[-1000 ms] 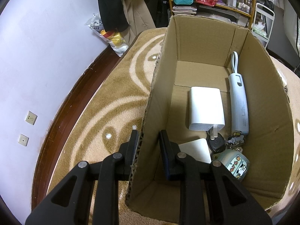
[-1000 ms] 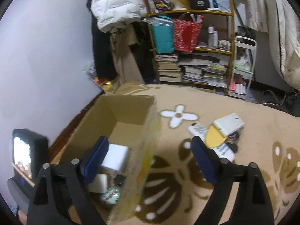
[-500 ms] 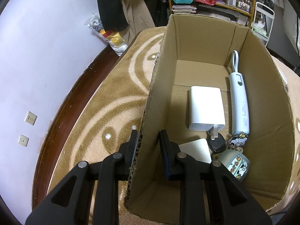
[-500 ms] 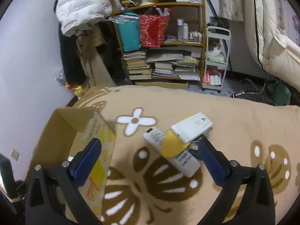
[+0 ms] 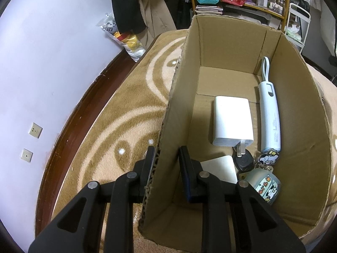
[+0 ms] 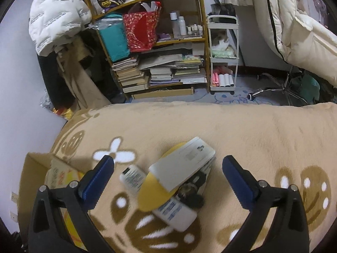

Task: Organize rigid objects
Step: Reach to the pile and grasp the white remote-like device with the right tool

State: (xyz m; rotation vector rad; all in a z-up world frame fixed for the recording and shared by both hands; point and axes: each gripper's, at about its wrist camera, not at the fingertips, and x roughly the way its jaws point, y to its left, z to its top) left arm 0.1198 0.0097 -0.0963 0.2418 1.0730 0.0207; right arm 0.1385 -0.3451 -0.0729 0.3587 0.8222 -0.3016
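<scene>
Cardboard box (image 5: 242, 48) held on blanket by left gripper (image 5: 166, 164), jaws clamped on wall. Charger (image 5: 231, 124), keys (image 5: 244, 162) already packed inside. Pile (image 6: 174, 181) left outside, framed by right gripper (image 6: 168, 168), jaws spread wide.

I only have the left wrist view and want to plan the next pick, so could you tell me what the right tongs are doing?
Observer: The right tongs are open and hold nothing, above a small pile on the blanket.
Operator: What is in that pile?
Observer: A white box lies on top of a yellow disc, with a white bottle underneath.
Operator: Where is the cardboard box from there?
Observer: The cardboard box sits at the left edge, apart from the pile.
</scene>
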